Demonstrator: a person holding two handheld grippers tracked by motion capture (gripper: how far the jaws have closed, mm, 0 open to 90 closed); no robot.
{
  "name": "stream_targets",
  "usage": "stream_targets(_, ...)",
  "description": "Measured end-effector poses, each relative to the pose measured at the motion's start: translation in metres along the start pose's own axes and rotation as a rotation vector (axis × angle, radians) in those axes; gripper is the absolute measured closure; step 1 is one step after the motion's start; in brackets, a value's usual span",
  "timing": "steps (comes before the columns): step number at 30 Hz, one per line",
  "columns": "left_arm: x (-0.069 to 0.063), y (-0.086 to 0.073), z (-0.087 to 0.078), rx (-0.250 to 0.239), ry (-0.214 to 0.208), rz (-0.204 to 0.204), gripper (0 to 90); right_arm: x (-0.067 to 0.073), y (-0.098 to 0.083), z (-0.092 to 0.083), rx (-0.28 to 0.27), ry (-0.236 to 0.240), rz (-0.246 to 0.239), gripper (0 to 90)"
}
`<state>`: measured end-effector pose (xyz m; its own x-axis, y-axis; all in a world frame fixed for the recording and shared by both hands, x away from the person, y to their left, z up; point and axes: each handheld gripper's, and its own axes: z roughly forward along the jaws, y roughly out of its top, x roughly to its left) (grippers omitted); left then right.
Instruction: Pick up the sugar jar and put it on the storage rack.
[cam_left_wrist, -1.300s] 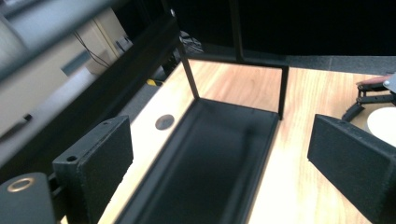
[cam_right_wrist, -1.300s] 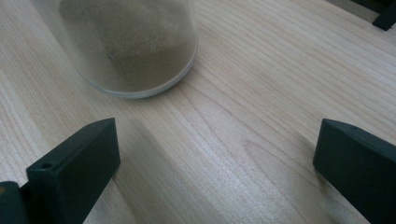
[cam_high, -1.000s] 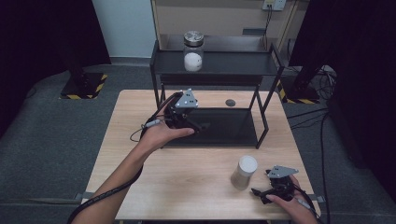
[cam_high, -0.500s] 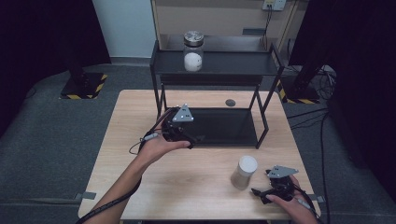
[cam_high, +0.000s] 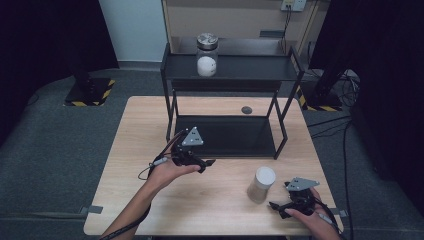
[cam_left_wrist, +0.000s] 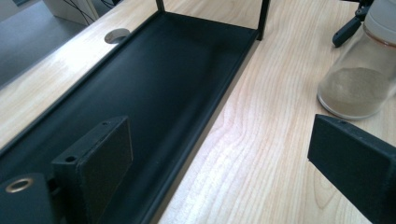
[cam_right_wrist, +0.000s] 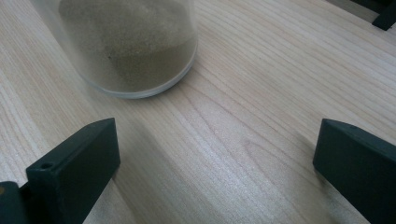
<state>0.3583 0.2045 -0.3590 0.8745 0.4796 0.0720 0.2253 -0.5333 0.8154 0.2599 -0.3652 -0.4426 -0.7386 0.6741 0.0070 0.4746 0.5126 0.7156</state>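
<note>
Jaws of both grippers are standing apart, gripping nothing. Right gripper (cam_high: 283, 206) is resting low at the table's (cam_high: 215, 210) near edge, just beside the white-lidded jar (cam_high: 261, 184) of brown powder, which is standing upright on the wood. Left gripper (cam_high: 204, 164) is hovering farther in, by the rack's (cam_high: 225, 136) black bottom tray. Second jar (cam_high: 206, 54) is sitting on the top shelf.

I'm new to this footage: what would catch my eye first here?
A black two-tier rack stands at the table's far side, with a metal-lidded jar on its top shelf. Nearer, a white-lidded jar of brownish powder stands on the wood between two open hand-held grippers, left and right.
</note>
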Motion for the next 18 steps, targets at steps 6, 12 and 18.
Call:
stream_targets(6, -0.007, -0.015, 0.000, 0.009, 0.004, -0.010, 5.8, 0.000, 0.000, 0.000, 0.000, 0.000, 0.000, 1.0)
stream_targets(12, -0.013, -0.034, -0.001, 0.012, -0.004, -0.037, 5.7, 0.000, 0.000, 0.000, 0.000, -0.001, 0.000, 1.1)
stream_targets(18, -0.022, -0.058, -0.007, 0.024, 0.009, -0.062, 5.6, 0.000, 0.000, 0.000, 0.000, -0.002, 0.000, 1.0)
